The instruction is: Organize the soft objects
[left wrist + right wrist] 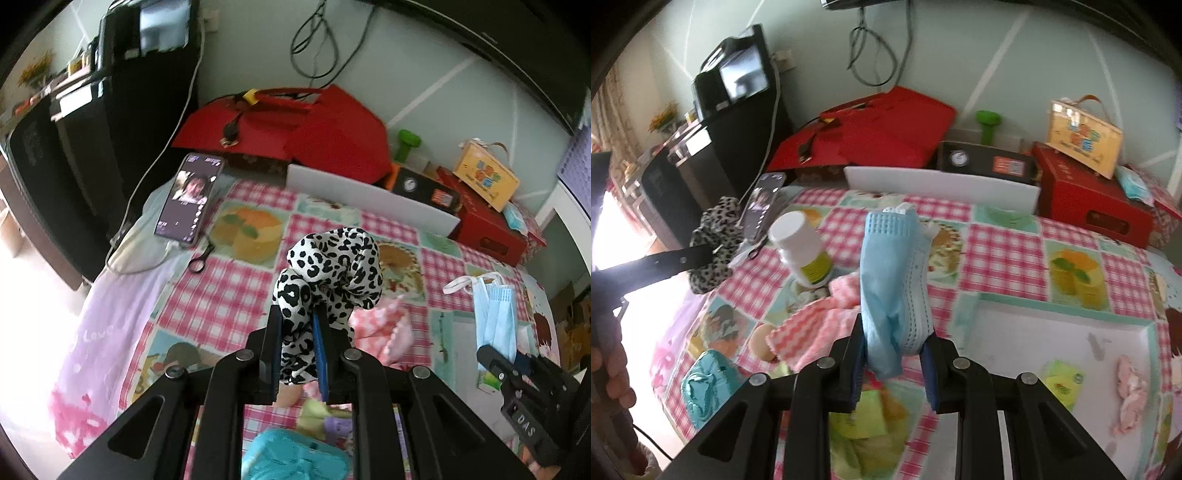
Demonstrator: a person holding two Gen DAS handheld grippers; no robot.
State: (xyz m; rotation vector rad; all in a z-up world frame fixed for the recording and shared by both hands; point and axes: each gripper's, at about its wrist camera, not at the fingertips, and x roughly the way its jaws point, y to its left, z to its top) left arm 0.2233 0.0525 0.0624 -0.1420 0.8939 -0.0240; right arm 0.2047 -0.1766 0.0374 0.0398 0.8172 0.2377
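Observation:
My left gripper (297, 321) is shut on a black-and-white leopard-print scrunchie (328, 269) and holds it above the checked tablecloth (221, 295). The scrunchie also shows in the right wrist view (714, 243), at the far left. My right gripper (895, 332) is shut on a folded light-blue face mask (894, 273), lifted above the table; the mask also shows in the left wrist view (493, 310) at the right. A pink checked cloth (812, 328) lies under and left of the mask. A teal satin item (701, 384) lies at the front left.
A white bottle (801, 247) stands by the pink cloth. A white tray (1052, 332) at the right holds a pink soft item (1130, 391) and a green packet (1063, 380). A phone (188, 199), red boxes (1089, 195), a white board (942, 188) line the back.

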